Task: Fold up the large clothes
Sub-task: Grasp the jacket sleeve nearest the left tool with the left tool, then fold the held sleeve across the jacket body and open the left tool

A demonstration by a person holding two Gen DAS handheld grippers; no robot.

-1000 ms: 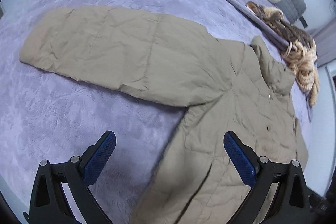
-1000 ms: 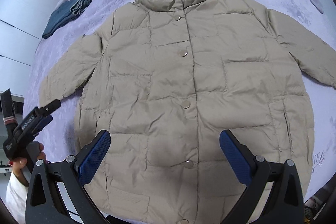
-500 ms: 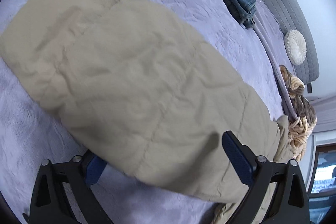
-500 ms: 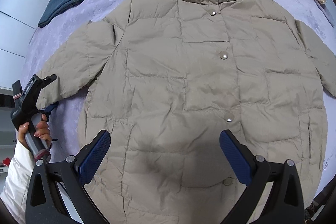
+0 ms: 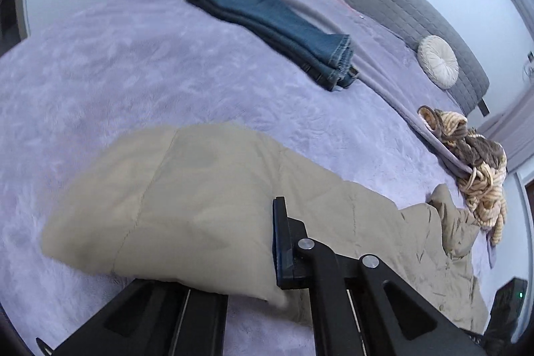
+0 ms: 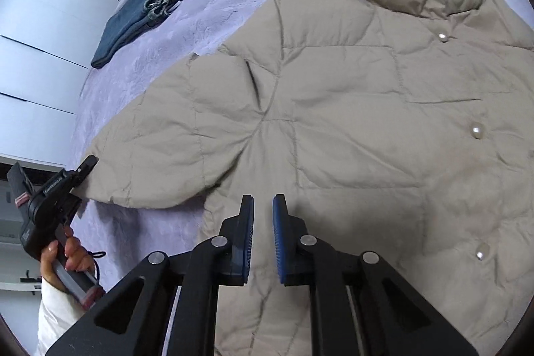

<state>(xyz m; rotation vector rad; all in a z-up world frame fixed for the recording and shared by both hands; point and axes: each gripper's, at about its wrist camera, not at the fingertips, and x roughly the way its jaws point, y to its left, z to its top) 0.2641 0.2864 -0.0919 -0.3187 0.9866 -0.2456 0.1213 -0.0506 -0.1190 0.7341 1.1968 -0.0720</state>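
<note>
- Now the beige quilted puffer coat (image 6: 350,122) lies spread, front up, on the lilac plush bed (image 5: 116,72).
- Left tongs (image 5: 267,256) are clamped shut on the coat's sleeve end (image 5: 173,206), at the bed's left edge.
- Right tongs (image 6: 263,236) are closing, a narrow gap left, over the coat's near hem; whether the pads pinch fabric is unclear.
- Folded blue jeans (image 5: 283,29) lie far off.
</note>
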